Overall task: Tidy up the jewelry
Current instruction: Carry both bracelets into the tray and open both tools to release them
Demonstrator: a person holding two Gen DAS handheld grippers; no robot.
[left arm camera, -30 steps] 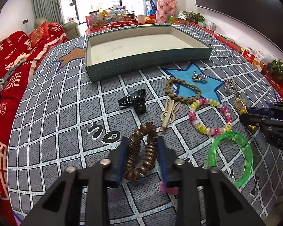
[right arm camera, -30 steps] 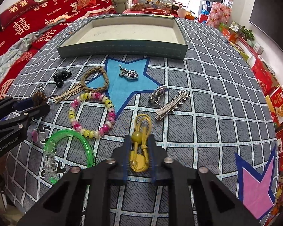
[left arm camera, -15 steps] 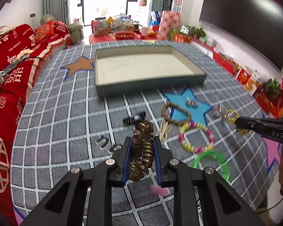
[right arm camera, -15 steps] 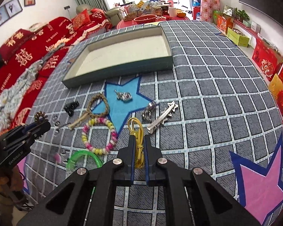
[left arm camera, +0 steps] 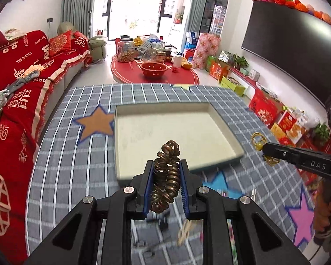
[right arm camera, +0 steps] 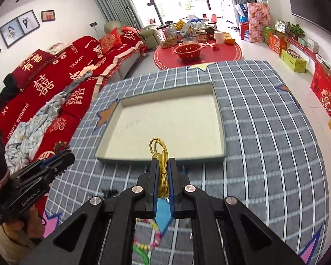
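My left gripper (left arm camera: pixel 166 170) is shut on a bronze spiral hair tie (left arm camera: pixel 166 172) and holds it in the air near the front edge of the shallow open box (left arm camera: pixel 236 141). My right gripper (right arm camera: pixel 162 167) is shut on a yellow hair tie with a bead (right arm camera: pixel 160 154), held in the air before the front wall of the same box (right arm camera: pixel 220 132). The right gripper also shows at the right of the left wrist view (left arm camera: pixel 264 149). The left gripper shows at the left of the right wrist view (right arm camera: pixel 64 156). The box's cream floor holds nothing.
The remaining jewelry lies blurred on the checked grey cloth (left arm camera: pixel 77 154) below the grippers, including a bead bracelet (right arm camera: pixel 153 238) and a green bangle (right arm camera: pixel 141 254). A red sofa (left arm camera: pixel 15 92) runs along the left. A red round table (left arm camera: pixel 154 70) stands beyond.
Both grippers closed on their hair ties, lifted them off the cloth and moved forward to the box's front edge.
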